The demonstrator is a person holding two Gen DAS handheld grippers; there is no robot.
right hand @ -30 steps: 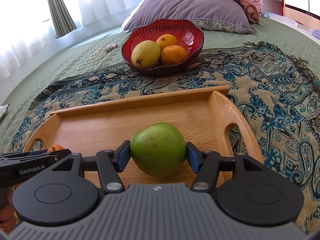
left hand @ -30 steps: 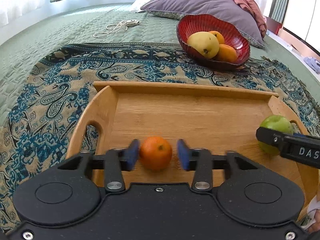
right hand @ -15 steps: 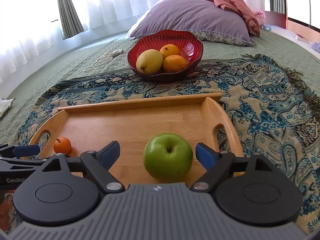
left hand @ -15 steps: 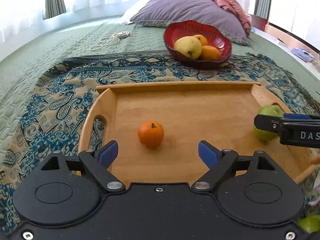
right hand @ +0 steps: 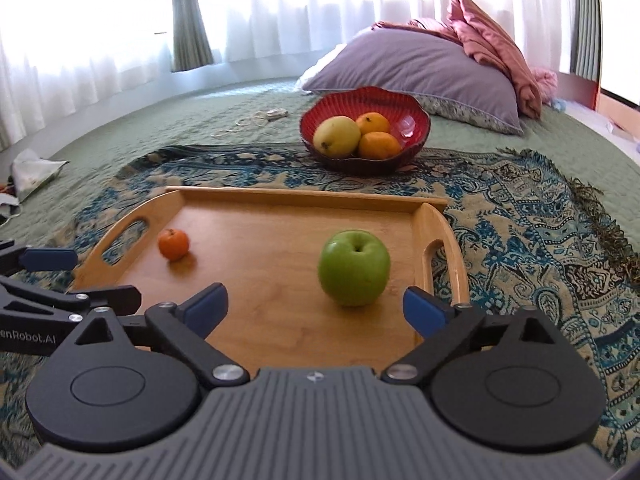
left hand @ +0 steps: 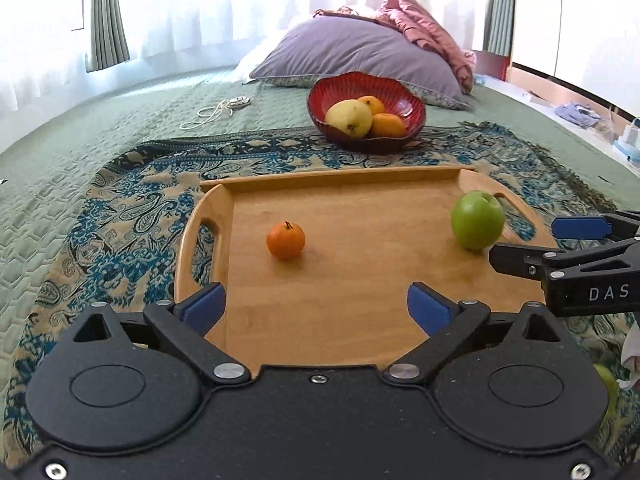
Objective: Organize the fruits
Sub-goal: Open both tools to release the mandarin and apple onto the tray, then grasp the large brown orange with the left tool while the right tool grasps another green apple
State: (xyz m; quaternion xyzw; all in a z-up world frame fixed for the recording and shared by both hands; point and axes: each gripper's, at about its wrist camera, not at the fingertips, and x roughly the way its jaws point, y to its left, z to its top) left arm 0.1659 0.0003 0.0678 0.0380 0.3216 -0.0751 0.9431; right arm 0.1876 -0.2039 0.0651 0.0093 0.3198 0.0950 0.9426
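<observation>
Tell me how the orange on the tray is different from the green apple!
The orange is orange and looks smaller; the apple is green and looks bigger. The orange sits near the tray's left handle, the apple near its right handle. The orange lies ahead of the open left gripper, the apple ahead of the open right gripper. Both are round, rest on the tray, and touch no gripper.

Honey-toned wooden tray with cut-out handles [left hand: 360, 288]: one small orange mandarin [left hand: 285, 240], one glossy green apple [right hand: 353, 267]. Ribbed red bowl with dark outer wall [right hand: 408, 120]: one yellow pear-like fruit [right hand: 336, 136], two orange citrus [right hand: 378, 145]. Beneath: blue, tan and black paisley throw [right hand: 520, 216] over quilted sage-green bedspread [left hand: 80, 152]; mauve pillow [left hand: 360, 52].
</observation>
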